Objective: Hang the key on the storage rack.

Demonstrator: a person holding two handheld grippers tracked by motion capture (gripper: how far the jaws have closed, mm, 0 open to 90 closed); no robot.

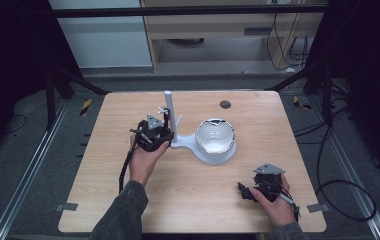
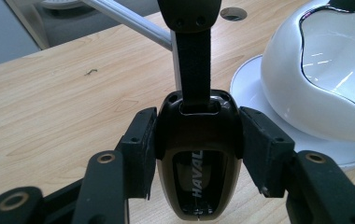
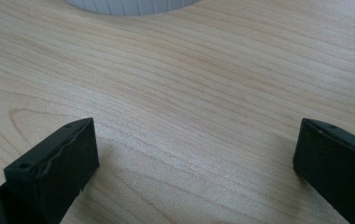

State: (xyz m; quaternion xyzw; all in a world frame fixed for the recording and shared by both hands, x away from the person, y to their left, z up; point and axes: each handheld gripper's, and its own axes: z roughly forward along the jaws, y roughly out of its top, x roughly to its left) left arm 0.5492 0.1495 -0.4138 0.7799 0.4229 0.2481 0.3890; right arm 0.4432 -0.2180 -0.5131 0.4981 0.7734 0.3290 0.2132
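Key fob gripped beside the stand

We are clamping the left gripper [image 2: 196,154] on the black key fob [image 2: 198,158], at nine o'clock of the white stand [image 1: 213,152]; our right gripper [image 3: 196,158] is gaping wide over the table [image 3: 189,93].

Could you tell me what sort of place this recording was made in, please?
Probably a lab recording station: a light wooden table stands inside a black metal frame, black cables trail across the grey floor, and a pale wooden cabinet stands behind.

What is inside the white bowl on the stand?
The white bowl shows a bare glossy interior with reflections as far as visible; its bottom is cut off in the left gripper view. The key fob sits in the left gripper.
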